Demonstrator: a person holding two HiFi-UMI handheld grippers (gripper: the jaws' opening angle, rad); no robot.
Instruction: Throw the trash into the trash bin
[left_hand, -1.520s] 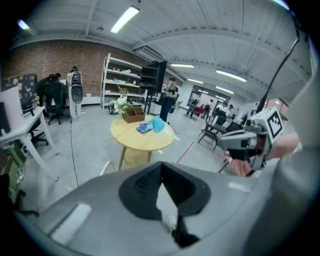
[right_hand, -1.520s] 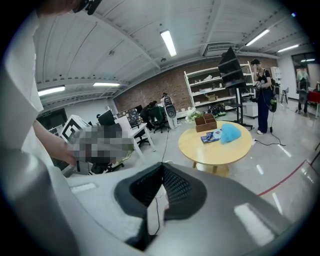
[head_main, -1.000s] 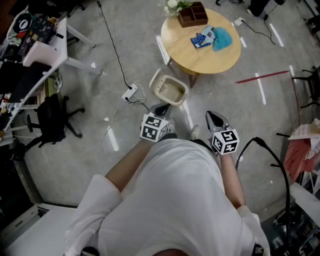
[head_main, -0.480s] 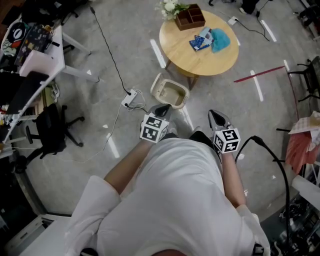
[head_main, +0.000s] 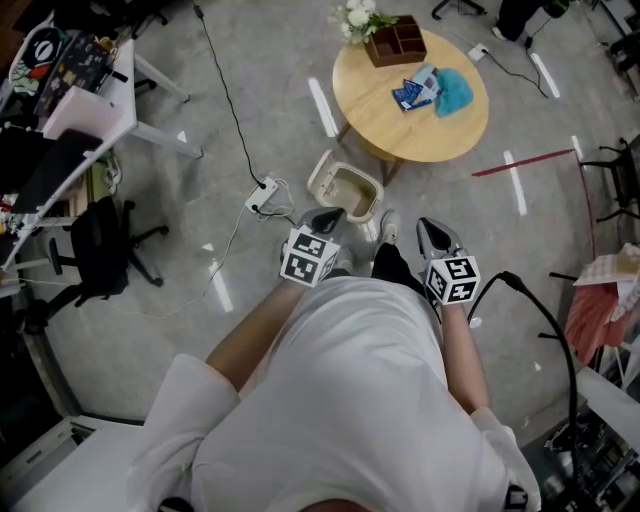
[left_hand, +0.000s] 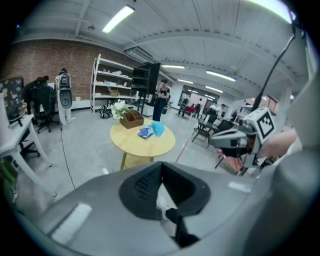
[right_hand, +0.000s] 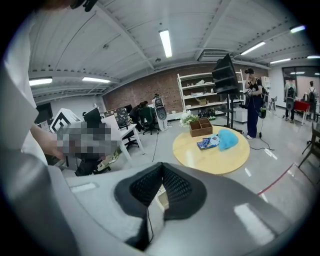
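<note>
A step forward brings the shut, empty left gripper (head_main: 325, 218) and right gripper (head_main: 432, 236) nearer the round pale-wood table (head_main: 420, 135), its crumpled blue trash (head_main: 452, 90) still unpicked

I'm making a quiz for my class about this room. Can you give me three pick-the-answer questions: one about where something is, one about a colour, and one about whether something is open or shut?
1. Where does the trash bin stand, compared with the round table?
A. On top of it
B. On the floor beside it
C. On a chair

2. What colour is the crumpled thing lying on the table?
A. Teal blue
B. Red
C. Yellow

3. How do the jaws of the right gripper stand?
A. Wide open
B. Shut on a packet
C. Shut, with nothing between them

Answers:
1. B, because the head view shows the bin on the grey floor next to the table's edge.
2. A, because it shows teal blue against the pale wood in every view.
3. C, because the right gripper view shows its pads meeting with nothing caught there.
</note>
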